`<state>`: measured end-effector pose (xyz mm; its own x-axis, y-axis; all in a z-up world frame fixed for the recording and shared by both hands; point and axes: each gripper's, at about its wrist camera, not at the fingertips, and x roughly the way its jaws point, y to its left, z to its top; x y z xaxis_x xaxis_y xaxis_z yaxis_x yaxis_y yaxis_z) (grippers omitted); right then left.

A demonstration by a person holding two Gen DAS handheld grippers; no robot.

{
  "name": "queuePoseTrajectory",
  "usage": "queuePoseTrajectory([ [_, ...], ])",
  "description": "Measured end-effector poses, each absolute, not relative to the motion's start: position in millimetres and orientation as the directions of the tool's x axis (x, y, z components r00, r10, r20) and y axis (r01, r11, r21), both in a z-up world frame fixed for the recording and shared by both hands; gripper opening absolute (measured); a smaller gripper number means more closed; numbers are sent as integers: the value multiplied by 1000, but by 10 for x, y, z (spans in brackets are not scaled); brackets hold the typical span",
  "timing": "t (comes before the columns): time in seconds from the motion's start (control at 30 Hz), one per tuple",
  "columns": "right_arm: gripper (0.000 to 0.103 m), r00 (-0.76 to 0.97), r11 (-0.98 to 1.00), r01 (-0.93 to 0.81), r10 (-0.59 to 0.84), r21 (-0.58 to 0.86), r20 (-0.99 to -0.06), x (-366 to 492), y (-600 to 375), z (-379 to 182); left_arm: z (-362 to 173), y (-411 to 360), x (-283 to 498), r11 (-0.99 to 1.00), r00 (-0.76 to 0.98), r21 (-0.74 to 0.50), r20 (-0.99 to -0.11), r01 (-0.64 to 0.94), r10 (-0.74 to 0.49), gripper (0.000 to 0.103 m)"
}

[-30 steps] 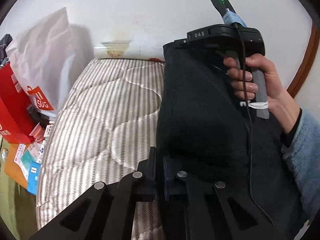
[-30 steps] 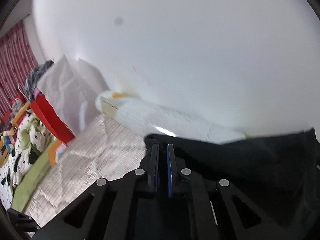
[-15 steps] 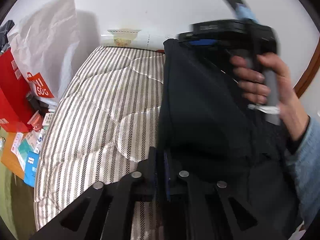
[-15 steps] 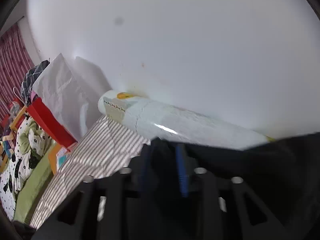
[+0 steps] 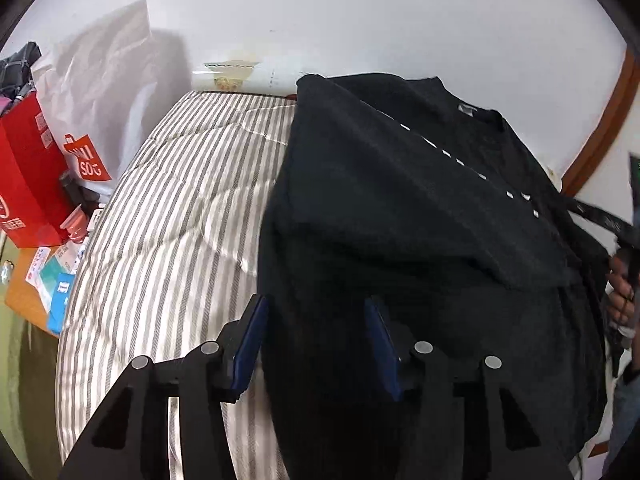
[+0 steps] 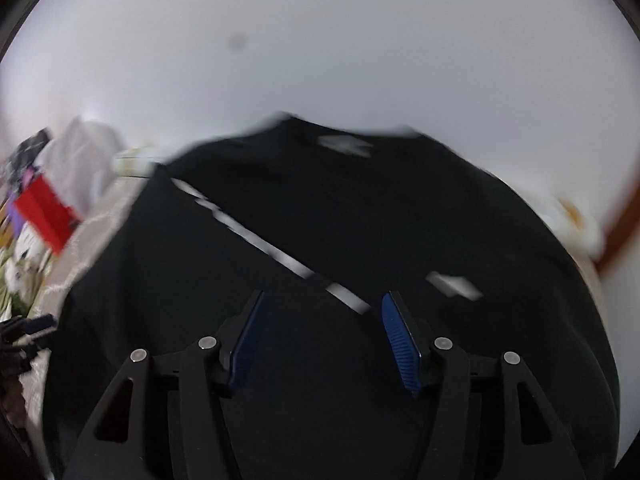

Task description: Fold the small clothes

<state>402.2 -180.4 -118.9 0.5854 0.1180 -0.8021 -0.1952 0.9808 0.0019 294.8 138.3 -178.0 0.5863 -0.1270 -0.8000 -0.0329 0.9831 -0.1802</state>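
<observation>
Released from both grippers since a second ago, the black shirt (image 5: 420, 208) now lies spread over the right side of the striped bed (image 5: 180, 216). Left gripper (image 5: 316, 332) and right gripper (image 6: 320, 332) hover above it, fingers apart.

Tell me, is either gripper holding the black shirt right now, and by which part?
Neither. The left gripper and right gripper are both open, and the black shirt lies spread on the striped mattress.

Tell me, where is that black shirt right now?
The black shirt lies spread on the striped quilt, right of centre in the left wrist view, its collar toward the white wall.
</observation>
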Motion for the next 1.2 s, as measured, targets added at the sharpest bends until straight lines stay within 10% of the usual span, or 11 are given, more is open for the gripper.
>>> queuePoseTrajectory([
  [0.43,66,535,999,19,31,49,-845,3716,-2986,-1761,-1932,1205,2673,988,562,-153,-819,-26,-112,53],
  [0.53,48,527,999,28,23,45,-850,3862,-2992,-1860,-1954,1213,2669,987,559,-157,-821,-32,-113,53],
  [0.6,15,529,993,-7,106,121,-842,3906,-2999,-1818,-1954,1221,2665,986,559,-163,-821,-37,-115,53],
  [0.67,13,559,995,-31,99,99,-823,3897,-2955,-1684,-1952,1225,2657,985,558,-165,-822,-42,-114,53],
  [1.2,35,532,997,62,-4,35,-846,3898,-3175,-1647,-1905,1163,2575,986,544,-161,-832,-46,-111,54],
])
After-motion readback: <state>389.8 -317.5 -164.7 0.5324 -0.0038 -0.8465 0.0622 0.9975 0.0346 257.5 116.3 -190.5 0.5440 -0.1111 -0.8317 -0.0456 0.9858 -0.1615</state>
